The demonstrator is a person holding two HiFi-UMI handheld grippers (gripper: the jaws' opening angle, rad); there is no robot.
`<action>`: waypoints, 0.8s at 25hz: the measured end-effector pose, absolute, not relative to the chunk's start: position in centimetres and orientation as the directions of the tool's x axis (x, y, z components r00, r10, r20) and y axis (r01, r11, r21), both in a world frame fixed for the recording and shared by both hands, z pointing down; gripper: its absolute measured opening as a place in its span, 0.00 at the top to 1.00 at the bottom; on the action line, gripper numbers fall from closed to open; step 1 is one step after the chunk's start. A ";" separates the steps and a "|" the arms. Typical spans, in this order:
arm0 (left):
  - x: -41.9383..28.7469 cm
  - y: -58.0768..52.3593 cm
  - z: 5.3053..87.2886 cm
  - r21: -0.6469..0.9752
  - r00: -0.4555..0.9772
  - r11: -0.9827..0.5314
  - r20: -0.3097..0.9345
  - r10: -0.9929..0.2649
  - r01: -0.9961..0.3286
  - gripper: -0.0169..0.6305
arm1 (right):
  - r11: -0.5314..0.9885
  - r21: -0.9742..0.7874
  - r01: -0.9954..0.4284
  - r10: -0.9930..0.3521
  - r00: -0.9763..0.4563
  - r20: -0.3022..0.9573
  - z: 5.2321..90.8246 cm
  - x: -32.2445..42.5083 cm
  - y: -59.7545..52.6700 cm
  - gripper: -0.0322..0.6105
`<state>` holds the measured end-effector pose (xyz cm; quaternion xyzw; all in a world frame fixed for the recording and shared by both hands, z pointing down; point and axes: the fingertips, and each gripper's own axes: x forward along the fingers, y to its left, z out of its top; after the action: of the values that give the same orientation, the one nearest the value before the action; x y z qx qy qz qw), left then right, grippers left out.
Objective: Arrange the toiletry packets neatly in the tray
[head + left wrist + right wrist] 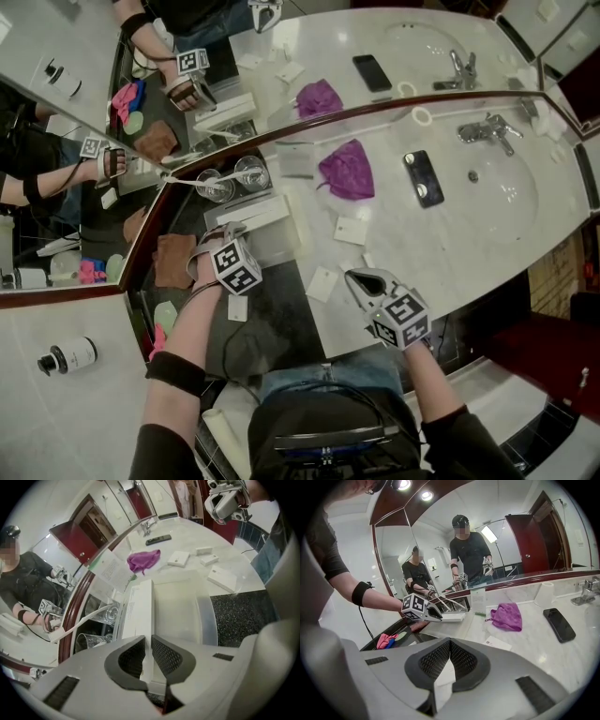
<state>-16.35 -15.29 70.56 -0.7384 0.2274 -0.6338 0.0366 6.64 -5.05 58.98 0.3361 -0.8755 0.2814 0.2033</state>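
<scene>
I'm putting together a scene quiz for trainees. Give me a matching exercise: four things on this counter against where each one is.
Things:
1 purple cloth
2 black phone
3 long white packet
4 small white packet

Places:
A between the right gripper jaws
B beside the sink
C on edge in the tray, pinched by the left gripper
D crumpled on the counter

Pairs: 1-D, 2-B, 3-C, 4-A

On the surface (469, 253), a tray (286, 246) sits near left, with two drinking glasses (234, 178) just behind it against the mirror (309, 42). Loose toiletry packets (352, 230) lie right of the tray. Farther right come a cloth (347, 171), a phone (423, 178), then the sink (502, 192), its faucet (487, 131) behind.
</scene>
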 end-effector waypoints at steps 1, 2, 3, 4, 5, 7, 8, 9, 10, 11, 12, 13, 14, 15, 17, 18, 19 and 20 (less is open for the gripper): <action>-16.3 -15.3 70.3 -0.347 0.095 -0.891 0.916 -0.389 -0.293 0.92 | 0.617 -0.355 -0.702 -0.474 -0.692 0.544 58.9 6.6 -5.0 0.93; -16.2 -15.4 69.9 -0.351 0.101 -0.887 0.913 -0.396 -0.299 0.92 | 0.619 -0.355 -0.701 -0.475 -0.693 0.542 58.8 6.6 -5.0 0.93; -16.0 -15.4 69.3 -0.353 0.112 -0.884 0.909 -0.402 -0.308 0.92 | 0.620 -0.355 -0.700 -0.475 -0.695 0.540 58.8 6.5 -5.0 0.93; -15.7 -15.4 68.7 -0.354 0.122 -0.880 0.905 -0.408 -0.316 0.92 | 0.622 -0.354 -0.698 -0.476 -0.696 0.538 58.7 6.5 -4.9 0.93; -15.5 -15.3 68.1 -0.358 0.128 -0.877 0.901 -0.415 -0.321 0.92 | 0.624 -0.353 -0.697 -0.476 -0.698 0.536 58.6 6.5 -4.9 0.93; -15.3 -15.1 67.1 -0.375 0.132 -0.869 0.892 -0.433 -0.323 0.92 | 0.629 -0.351 -0.693 -0.475 -0.701 0.532 58.4 6.4 -4.8 0.93; -15.2 -14.9 66.6 -0.383 0.134 -0.865 0.887 -0.443 -0.325 0.92 | 0.632 -0.350 -0.691 -0.474 -0.703 0.531 58.2 6.4 -4.8 0.93; -15.1 -14.7 66.0 -0.389 0.138 -0.860 0.882 -0.451 -0.331 0.92 | 0.636 -0.349 -0.689 -0.473 -0.705 0.529 58.1 6.3 -4.7 0.93; -15.0 -14.5 65.3 -0.392 0.142 -0.854 0.877 -0.459 -0.342 0.92 | 0.640 -0.347 -0.686 -0.472 -0.707 0.527 57.9 6.3 -4.7 0.93; -14.9 -14.2 64.6 -0.394 0.147 -0.847 0.872 -0.468 -0.356 0.92 | 0.645 -0.344 -0.682 -0.471 -0.710 0.524 57.7 6.2 -4.7 0.93; -14.9 -13.8 63.8 -0.396 0.152 -0.840 0.866 -0.476 -0.371 0.92 | 0.652 -0.342 -0.677 -0.470 -0.714 0.519 57.4 6.1 -4.7 0.93; -14.8 -13.4 63.0 -0.398 0.156 -0.831 0.861 -0.485 -0.388 0.92 | 0.659 -0.339 -0.671 -0.468 -0.719 0.513 57.0 5.9 -4.7 0.93; -14.8 -13.0 62.1 -0.399 0.159 -0.821 0.855 -0.494 -0.408 0.92 | 0.667 -0.336 -0.665 -0.467 -0.724 0.507 56.6 5.7 -4.8 0.93; -14.8 -12.5 61.3 -0.398 0.164 -0.810 0.848 -0.504 -0.430 0.92 | 0.675 -0.333 -0.659 -0.465 -0.730 0.502 56.2 5.5 -4.8 0.93; -14.6 -11.2 59.6 -0.387 0.177 -0.782 0.834 -0.523 -0.488 0.92 | 0.694 -0.324 -0.643 -0.458 -0.741 0.491 55.5 5.1 -4.9 0.93; -14.5 -10.6 58.8 -0.375 0.187 -0.765 0.825 -0.533 -0.524 0.92 | 0.705 -0.317 -0.635 -0.454 -0.747 0.486 55.1 4.9 -4.9 0.93; -14.4 -9.9 58.0 -0.357 0.199 -0.744 0.816 -0.543 -0.564 0.92 | 0.716 -0.310 -0.626 -0.450 -0.752 0.482 54.8 4.7 -5.1 0.93; -14.3 -9.1 57.3 -0.335 0.211 -0.721 0.806 -0.552 -0.606 0.92 | 0.726 -0.302 -0.618 -0.445 -0.757 0.478 54.5 4.5 -5.2 0.93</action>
<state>-14.26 -9.11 57.26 -0.7778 0.3722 -0.5057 -0.0264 4.54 -5.20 54.46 0.2922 -0.9095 0.2269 0.1897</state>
